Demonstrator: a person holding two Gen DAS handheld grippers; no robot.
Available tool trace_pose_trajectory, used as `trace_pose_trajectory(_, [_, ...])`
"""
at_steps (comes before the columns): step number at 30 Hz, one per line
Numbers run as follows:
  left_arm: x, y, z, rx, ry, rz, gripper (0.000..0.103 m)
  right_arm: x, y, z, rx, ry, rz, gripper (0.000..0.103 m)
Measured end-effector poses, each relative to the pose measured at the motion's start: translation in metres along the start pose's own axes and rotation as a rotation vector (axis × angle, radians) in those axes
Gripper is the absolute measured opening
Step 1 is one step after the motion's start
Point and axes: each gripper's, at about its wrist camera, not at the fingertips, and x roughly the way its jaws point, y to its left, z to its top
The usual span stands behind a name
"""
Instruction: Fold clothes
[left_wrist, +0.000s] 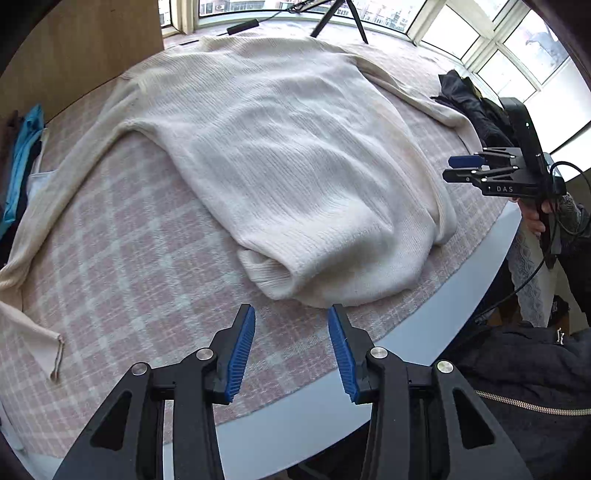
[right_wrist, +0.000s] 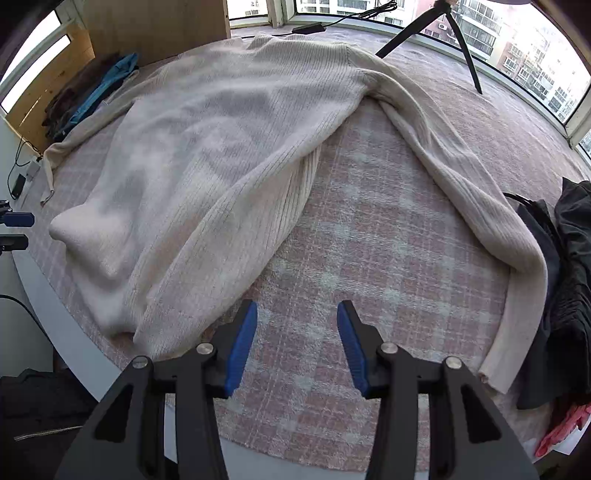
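Two grippers, left gripper (left_wrist: 291, 347) and right gripper (right_wrist: 297, 345), hover spread and empty over a cream ribbed sweater (left_wrist: 280, 147) lying sleeves-out on the table (left_wrist: 122, 266); soft, limp, probably light, best pinched at hem or cuff.

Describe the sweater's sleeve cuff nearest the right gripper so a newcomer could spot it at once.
Start at the pink plaid cloth covering the table, then follow the cream sweater down its long right-hand sleeve. The cuff is its tubular open end, lying beside the dark clothes pile.
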Motion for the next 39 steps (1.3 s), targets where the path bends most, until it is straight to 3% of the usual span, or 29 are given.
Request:
trace_pose_trajectory(2, [0.017,-0.017,0.010,0.022,0.013,0.030,0.035,0.006,0.003,0.001,0.007,0.008,0.011,0.045])
trace_pose_trajectory(3, [0.026,-0.025,0.014,0.032,0.020,0.045,0.026,0.006,0.003,0.002,0.014,0.010,0.016,0.045])
trace_pose_trajectory(4, [0.030,-0.025,0.019,0.014,0.029,0.036,0.002,0.005,0.003,0.002,0.019,0.009,0.026,0.045])
trace_pose_trajectory(7, [0.018,-0.013,0.025,-0.048,-0.001,-0.011,0.003,-0.002,-0.002,0.000,0.027,-0.007,0.029,0.045])
trace_pose_trajectory(11, [-0.025,0.034,0.023,-0.158,-0.091,0.058,0.003,-0.008,-0.021,0.001,0.095,-0.036,0.037,0.045])
trace_pose_trajectory(15, [-0.039,0.103,0.011,-0.330,-0.108,0.097,0.003,-0.003,-0.031,0.013,0.125,-0.063,0.081,0.045])
trace_pose_trajectory(18, [-0.033,0.117,0.014,-0.331,-0.090,0.136,0.003,0.006,-0.015,0.025,0.071,-0.068,0.090,0.045])
trace_pose_trajectory(24, [-0.022,0.132,0.021,-0.324,-0.073,0.118,0.003,0.031,0.039,0.043,-0.114,-0.051,0.128,0.045])
trace_pose_trajectory(28, [-0.022,0.140,0.020,-0.314,-0.059,0.111,0.003,0.037,0.075,0.042,-0.199,-0.048,0.229,0.045])
trace_pose_trajectory(31, [-0.025,0.137,0.018,-0.294,-0.057,0.100,0.003,0.039,0.083,0.038,-0.097,0.007,0.271,0.045])
trace_pose_trajectory(36, [-0.026,0.128,0.016,-0.249,-0.056,0.078,0.003,0.016,0.092,0.020,0.064,0.017,0.366,0.045])
trace_pose_trajectory(39, [-0.026,0.121,0.014,-0.208,-0.045,0.066,0.003,0.027,0.117,0.021,0.006,0.027,0.276,0.045])
